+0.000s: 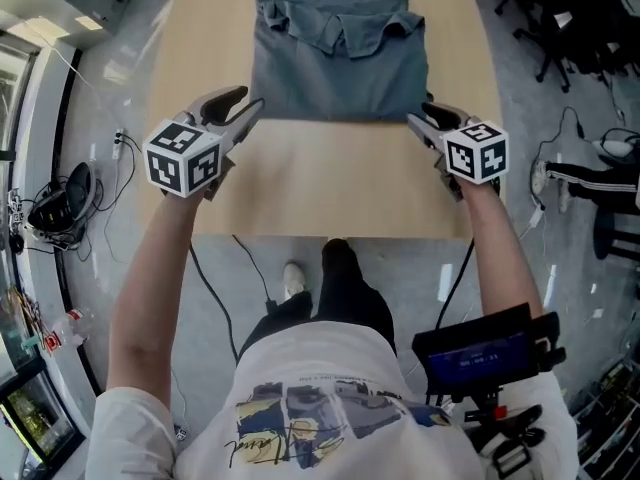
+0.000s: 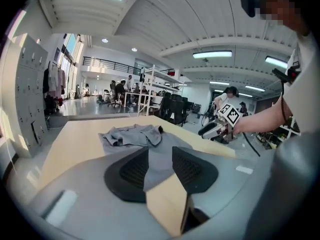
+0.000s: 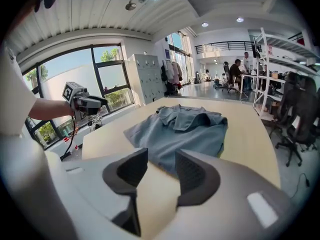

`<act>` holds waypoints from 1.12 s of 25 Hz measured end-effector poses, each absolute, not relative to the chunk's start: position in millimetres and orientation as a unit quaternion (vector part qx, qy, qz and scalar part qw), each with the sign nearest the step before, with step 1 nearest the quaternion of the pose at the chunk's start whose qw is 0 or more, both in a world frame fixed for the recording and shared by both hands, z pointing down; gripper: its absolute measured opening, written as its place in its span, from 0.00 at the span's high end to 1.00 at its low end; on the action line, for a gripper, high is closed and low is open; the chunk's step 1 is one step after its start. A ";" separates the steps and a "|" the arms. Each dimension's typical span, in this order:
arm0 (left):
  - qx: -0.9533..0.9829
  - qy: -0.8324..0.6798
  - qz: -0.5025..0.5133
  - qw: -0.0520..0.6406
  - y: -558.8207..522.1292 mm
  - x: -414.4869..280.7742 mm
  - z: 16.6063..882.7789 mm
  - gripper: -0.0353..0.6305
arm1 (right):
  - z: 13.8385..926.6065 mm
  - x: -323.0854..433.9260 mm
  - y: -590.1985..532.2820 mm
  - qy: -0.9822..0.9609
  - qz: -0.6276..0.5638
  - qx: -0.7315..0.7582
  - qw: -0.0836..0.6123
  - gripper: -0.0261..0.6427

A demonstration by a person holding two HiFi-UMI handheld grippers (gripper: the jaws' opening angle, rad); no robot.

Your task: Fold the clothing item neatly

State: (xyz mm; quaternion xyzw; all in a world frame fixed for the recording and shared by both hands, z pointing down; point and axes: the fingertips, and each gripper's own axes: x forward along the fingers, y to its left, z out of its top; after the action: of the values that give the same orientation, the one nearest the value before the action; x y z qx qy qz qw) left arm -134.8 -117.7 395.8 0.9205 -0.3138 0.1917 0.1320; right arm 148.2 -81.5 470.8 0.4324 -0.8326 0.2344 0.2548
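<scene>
A grey-blue shirt [image 1: 340,53] lies folded on the far half of the light wooden table [image 1: 330,188], collar side away from me and rumpled. My left gripper [image 1: 250,111] hovers just off the shirt's near left corner, jaws open and empty. My right gripper [image 1: 415,120] hovers at the near right corner, also open and empty. In the left gripper view the shirt [image 2: 132,134] lies ahead beyond the open left gripper [image 2: 160,156], with the right gripper [image 2: 212,130] off to the side. In the right gripper view the shirt [image 3: 185,129] lies ahead of the right gripper [image 3: 161,161].
Bare tabletop stretches between the shirt's near hem and the table's near edge [image 1: 330,236]. Cables [image 1: 215,278] trail on the floor beneath. Office chairs [image 1: 560,28] stand at the right, metal shelves [image 3: 280,69] and lockers [image 3: 147,79] farther off, with people in the background.
</scene>
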 end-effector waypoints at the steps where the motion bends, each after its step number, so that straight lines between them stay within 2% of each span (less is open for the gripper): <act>1: 0.925 -0.309 0.175 0.136 -100.9 -137.9 387.8 0.71 | 465.5 140.5 -66.1 -0.833 0.231 0.433 0.255 0.72; 8: 0.941 -0.278 0.128 0.145 13.6 -162.4 363.3 0.74 | 424.9 100.3 40.8 -0.828 0.219 0.468 0.220 0.74; 13: 0.950 -0.244 0.141 0.135 89.9 -164.1 363.3 0.82 | 409.2 66.3 122.2 -0.830 0.214 0.471 0.210 0.76; 17: 0.953 -0.237 0.142 0.122 136.3 -165.8 348.1 0.93 | 390.5 37.8 171.3 -0.838 0.205 0.460 0.209 0.82; 24: 0.951 -0.244 0.145 0.124 201.3 -151.6 339.1 0.94 | 366.2 24.0 231.7 -0.858 0.183 0.440 0.192 0.92; 28: 0.949 -0.249 0.137 0.136 236.0 -135.9 343.5 0.94 | 348.9 24.4 257.6 -0.875 0.165 0.426 0.161 0.95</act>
State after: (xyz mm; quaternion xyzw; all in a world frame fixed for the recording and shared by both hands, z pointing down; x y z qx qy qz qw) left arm -135.9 236.0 343.5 0.9491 -0.2490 0.1374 0.1355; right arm 24.4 257.6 348.9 0.4264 -0.8746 0.1654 0.1607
